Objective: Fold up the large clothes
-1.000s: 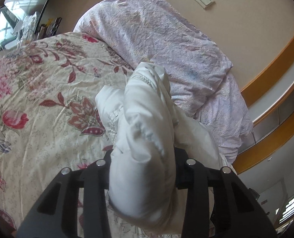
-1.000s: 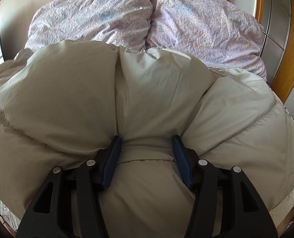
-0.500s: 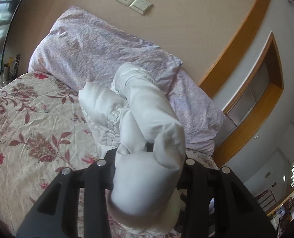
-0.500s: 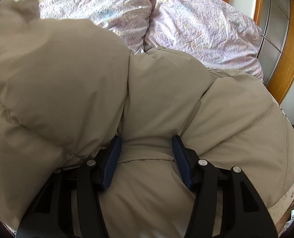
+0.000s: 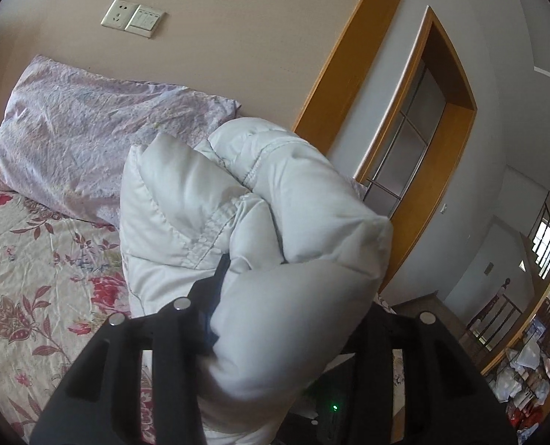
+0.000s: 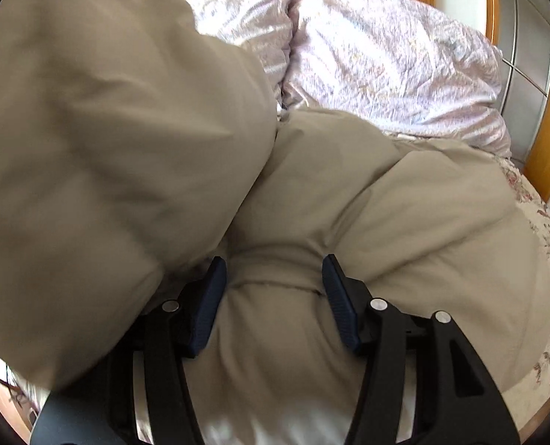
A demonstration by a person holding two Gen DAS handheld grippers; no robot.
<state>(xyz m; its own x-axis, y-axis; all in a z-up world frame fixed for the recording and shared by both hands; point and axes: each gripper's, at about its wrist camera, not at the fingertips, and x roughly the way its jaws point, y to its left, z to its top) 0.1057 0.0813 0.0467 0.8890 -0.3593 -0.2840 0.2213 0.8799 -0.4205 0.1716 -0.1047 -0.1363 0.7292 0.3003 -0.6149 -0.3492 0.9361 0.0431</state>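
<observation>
Fold was mid-way: left gripper [image 5: 290,296] held a raised puffer-jacket [image 6: 386,204] bunch, jaws easing apart; right gripper [image 6: 273,296] pinched the body on the bed [image 5: 34,259]. Flattening remained.

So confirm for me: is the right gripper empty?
No, the right gripper has puffy jacket fabric bunched between its blue fingers.
</observation>
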